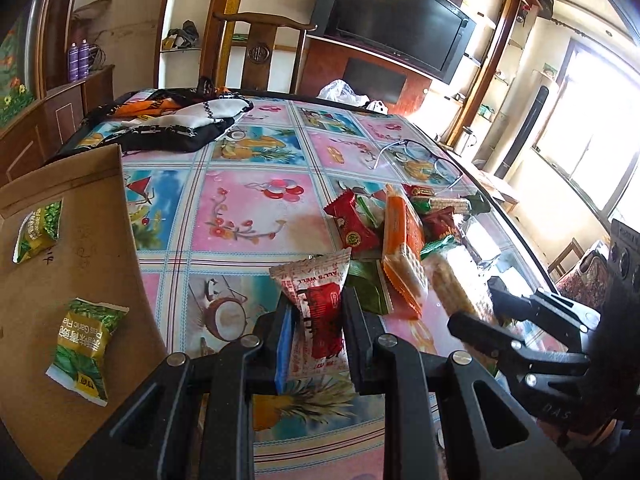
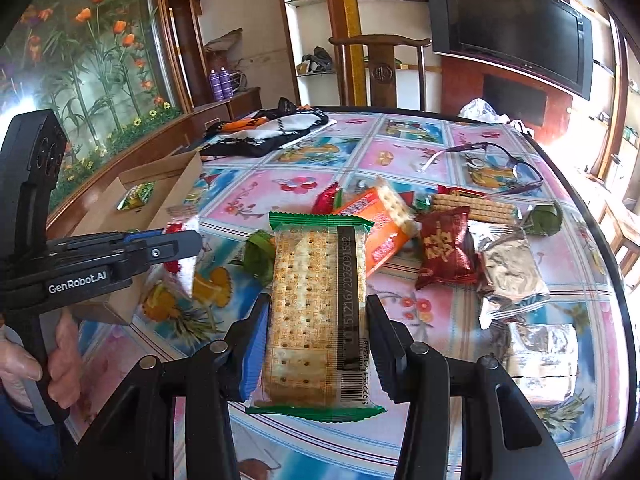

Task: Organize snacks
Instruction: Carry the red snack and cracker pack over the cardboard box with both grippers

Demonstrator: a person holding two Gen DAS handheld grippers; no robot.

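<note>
The left gripper (image 1: pixel 316 316) is clamped on a red-and-white snack packet (image 1: pixel 318 304); the right gripper (image 2: pixel 318 336) pinches a green-edged cracker pack (image 2: pixel 318 308). The cardboard box (image 1: pixel 76 240), at nine o'clock, already holds green packets: carry each level, release low inside.

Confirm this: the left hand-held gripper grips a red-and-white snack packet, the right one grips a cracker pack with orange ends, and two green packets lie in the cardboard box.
One detail is wrong. The cracker pack in the right hand-held gripper has green ends, not orange, as the right wrist view shows. The rest holds: the left hand-held gripper grips the red-and-white packet, and two green packets lie in the box.
</note>
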